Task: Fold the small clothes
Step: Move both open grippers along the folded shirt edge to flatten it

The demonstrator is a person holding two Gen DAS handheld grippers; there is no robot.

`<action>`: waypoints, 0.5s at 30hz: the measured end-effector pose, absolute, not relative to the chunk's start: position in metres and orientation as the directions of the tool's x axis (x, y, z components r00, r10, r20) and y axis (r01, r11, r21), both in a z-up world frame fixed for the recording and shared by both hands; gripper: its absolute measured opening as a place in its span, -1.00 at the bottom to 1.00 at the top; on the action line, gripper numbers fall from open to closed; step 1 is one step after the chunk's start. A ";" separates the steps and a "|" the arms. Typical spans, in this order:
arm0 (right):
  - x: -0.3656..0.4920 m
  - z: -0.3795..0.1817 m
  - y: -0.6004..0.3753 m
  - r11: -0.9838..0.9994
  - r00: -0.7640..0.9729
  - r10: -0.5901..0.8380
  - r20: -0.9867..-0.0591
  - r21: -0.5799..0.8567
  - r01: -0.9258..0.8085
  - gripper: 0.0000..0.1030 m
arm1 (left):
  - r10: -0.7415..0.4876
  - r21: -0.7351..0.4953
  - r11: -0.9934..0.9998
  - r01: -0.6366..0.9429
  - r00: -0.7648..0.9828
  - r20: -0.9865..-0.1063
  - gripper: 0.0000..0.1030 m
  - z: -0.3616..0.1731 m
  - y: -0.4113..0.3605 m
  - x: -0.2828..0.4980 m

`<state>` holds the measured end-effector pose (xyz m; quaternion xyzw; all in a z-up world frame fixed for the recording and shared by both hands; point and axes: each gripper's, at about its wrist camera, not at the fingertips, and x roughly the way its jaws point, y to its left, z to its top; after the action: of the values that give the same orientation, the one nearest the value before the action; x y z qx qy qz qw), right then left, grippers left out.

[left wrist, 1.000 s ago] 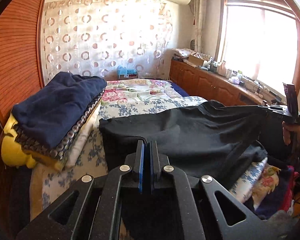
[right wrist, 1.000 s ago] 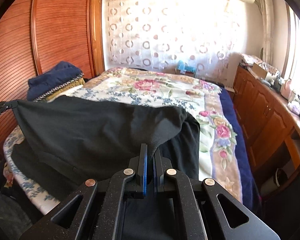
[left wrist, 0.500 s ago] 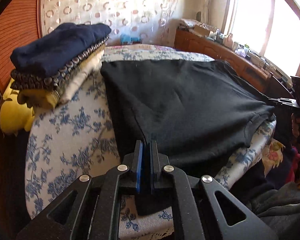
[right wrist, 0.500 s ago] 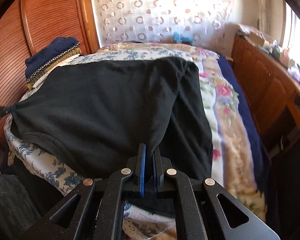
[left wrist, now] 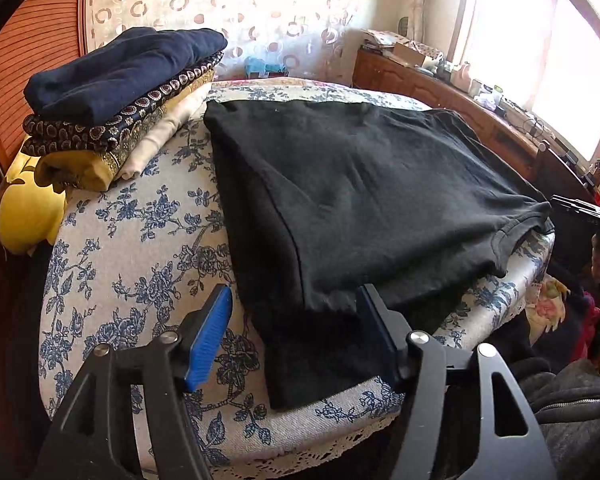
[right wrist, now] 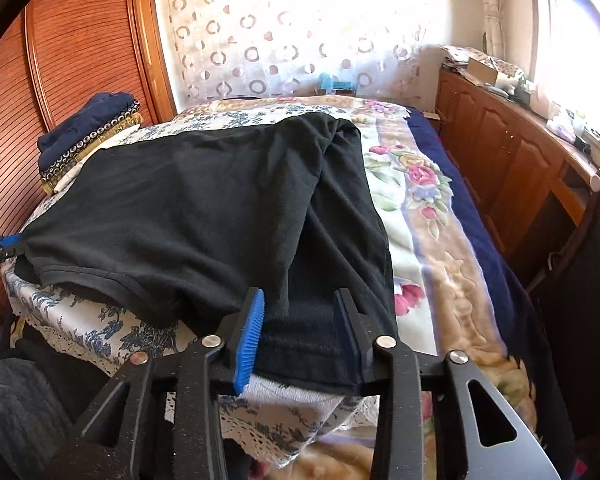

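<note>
A black garment [left wrist: 360, 200] lies folded over on the blue-flowered bed cover [left wrist: 132, 240], its near edge at the bed's foot. My left gripper [left wrist: 296, 316] hovers at the garment's near left corner with its jaws opening; the cloth lies between the blue pads [left wrist: 208, 336] but they do not press it. In the right wrist view the same black garment [right wrist: 204, 208] spreads leftward, and my right gripper [right wrist: 300, 312] is at its near right corner, jaws opening, cloth lying loose between them. The left gripper's blue tip [right wrist: 10, 242] shows at the far left edge.
A stack of folded clothes [left wrist: 116, 100], navy on top, sits at the bed's left against the wooden wardrobe [right wrist: 72, 52]. A floral blanket [right wrist: 420, 200] covers the bed's right side. A wooden cabinet [right wrist: 512, 168] runs under the window. Dark clothing [left wrist: 572, 392] lies below the bed's foot.
Both grippers came down with the garment and laid it flat on the bed. Both sets of jaws, shut on the cloth before, have come apart and let it go.
</note>
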<state>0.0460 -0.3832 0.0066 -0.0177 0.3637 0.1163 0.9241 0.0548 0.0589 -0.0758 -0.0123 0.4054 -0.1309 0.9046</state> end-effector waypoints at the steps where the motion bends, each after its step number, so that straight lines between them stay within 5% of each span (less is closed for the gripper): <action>1: 0.046 0.006 -0.381 0.973 0.710 0.199 -0.675 0.047 -0.228 -0.24 | -0.246 -0.127 0.966 0.227 0.637 -0.731 0.28 -0.076 0.058 0.055; 15: 0.054 0.014 -0.308 0.926 0.719 0.308 -0.624 0.023 -0.376 -0.20 | -0.235 -0.130 0.969 0.208 0.630 -0.740 0.28 -0.083 0.056 0.057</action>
<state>0.0535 -0.3084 0.0139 -0.0527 0.3265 0.1848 0.9255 0.0567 0.0563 -0.0826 -0.0159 0.4121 -0.1228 0.9027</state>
